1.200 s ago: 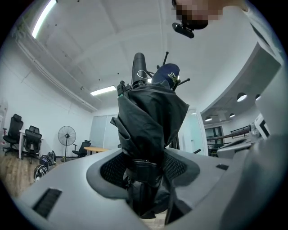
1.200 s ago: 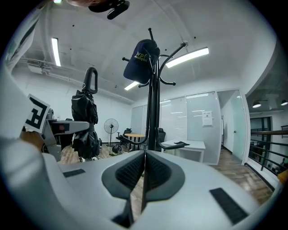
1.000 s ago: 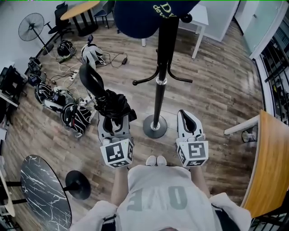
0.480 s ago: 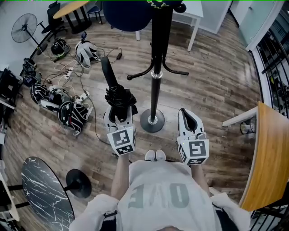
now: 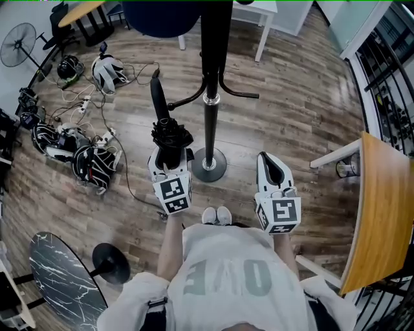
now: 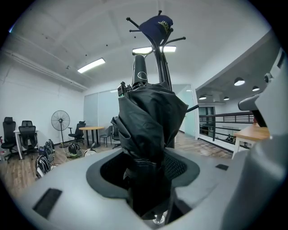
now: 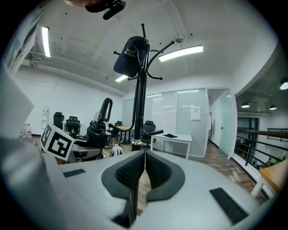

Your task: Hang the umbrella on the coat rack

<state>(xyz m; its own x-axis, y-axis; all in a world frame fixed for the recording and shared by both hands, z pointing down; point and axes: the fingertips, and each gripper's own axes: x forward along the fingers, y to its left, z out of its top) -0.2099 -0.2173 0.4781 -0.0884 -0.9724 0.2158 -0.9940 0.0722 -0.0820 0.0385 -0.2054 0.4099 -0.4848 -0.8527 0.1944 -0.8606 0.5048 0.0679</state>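
My left gripper [image 5: 169,157] is shut on a folded black umbrella [image 5: 169,134], which stands upright out of its jaws with the curved handle [image 5: 157,97] pointing up. In the left gripper view the umbrella [image 6: 150,134] fills the jaws, and the coat rack [image 6: 163,58] rises right behind it. The black coat rack [image 5: 212,84] stands just right of the umbrella in the head view, a dark blue cap [image 5: 158,14] hanging from its top. My right gripper [image 5: 273,169] is shut and empty, to the right of the rack's round base [image 5: 208,165]. Its jaws [image 7: 144,173] meet with nothing between them.
Helmets and cables [image 5: 84,155] lie on the wood floor at the left. A round marble table [image 5: 55,278] is at the lower left and a wooden table [image 5: 381,207] at the right. A white table [image 5: 265,13] stands behind the rack, a fan [image 5: 16,45] at far left.
The left gripper has carried the umbrella rightwards and turned it upright, close to the rack's pole. The view has moved nearer to the rack. The right gripper has stayed shut.
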